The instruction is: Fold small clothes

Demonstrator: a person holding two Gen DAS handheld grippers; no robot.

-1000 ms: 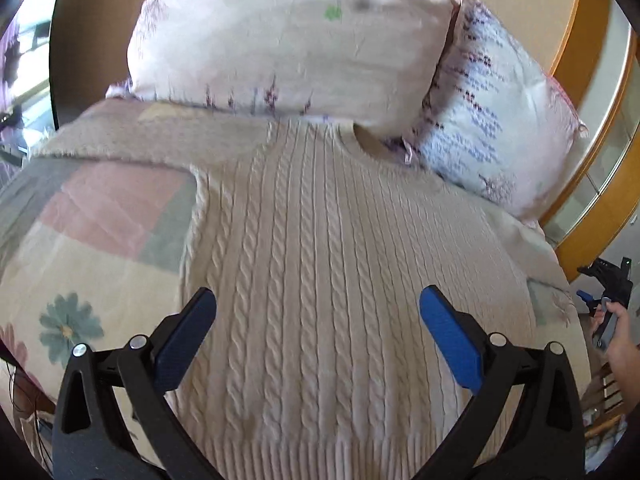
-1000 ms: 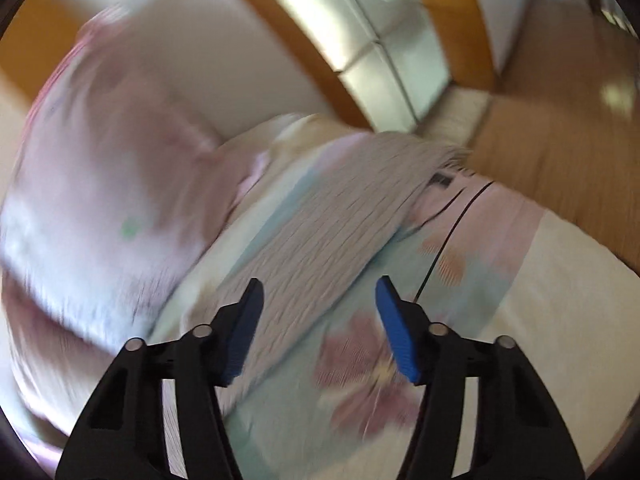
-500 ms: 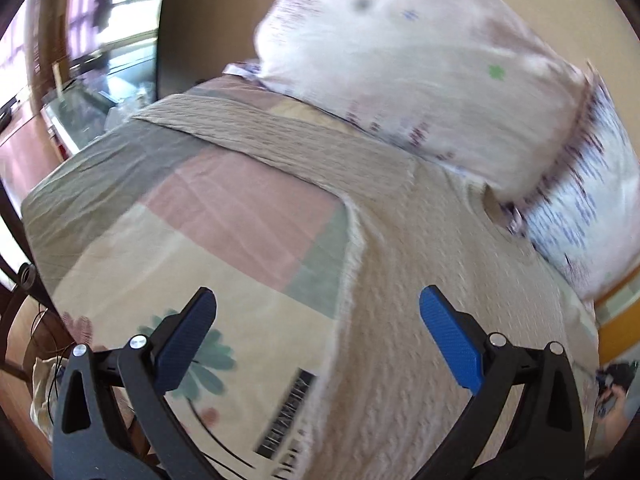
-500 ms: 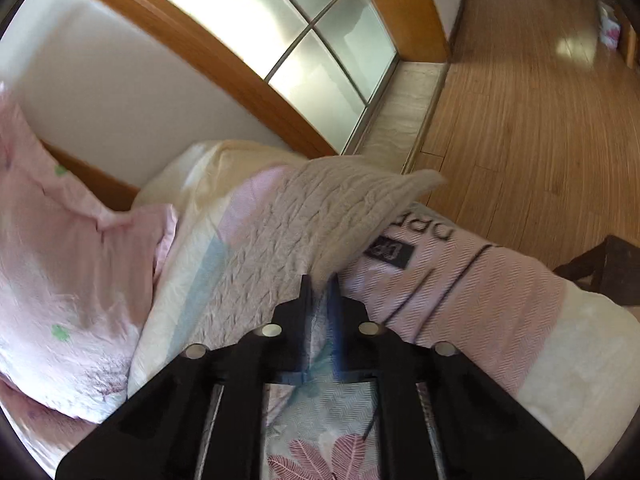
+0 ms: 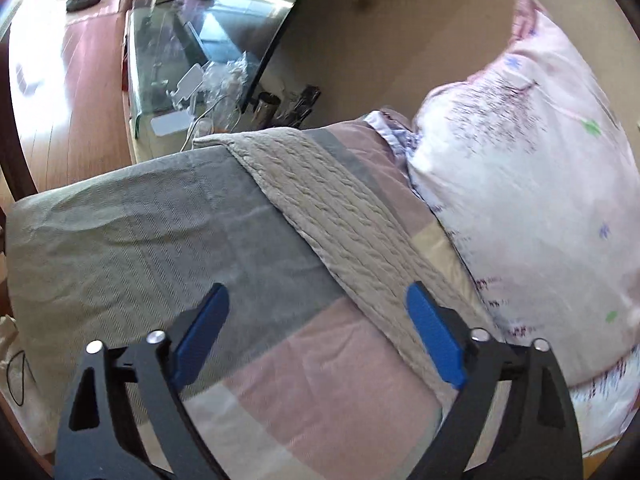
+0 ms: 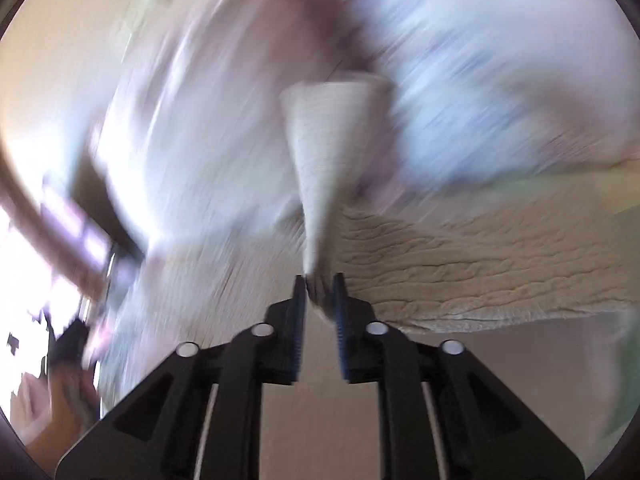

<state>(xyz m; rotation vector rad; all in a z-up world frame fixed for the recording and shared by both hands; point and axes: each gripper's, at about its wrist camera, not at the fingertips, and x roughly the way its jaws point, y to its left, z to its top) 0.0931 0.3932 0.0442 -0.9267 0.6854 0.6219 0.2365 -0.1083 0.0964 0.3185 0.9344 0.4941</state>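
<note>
Right wrist view, right gripper [image 6: 319, 280] jaws clenched on sweater sleeve [image 6: 328, 152], left gripper [image 5: 316, 304] jaws spread wide, holding nothing.

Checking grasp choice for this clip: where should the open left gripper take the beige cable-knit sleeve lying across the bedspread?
Grip the beige cable-knit sleeve at its cuff end, near the bedspread's far edge. It lies flat and free there, clear of the floral pillow. Bring the left gripper, jaws open, down from above, pinching one edge.
</note>
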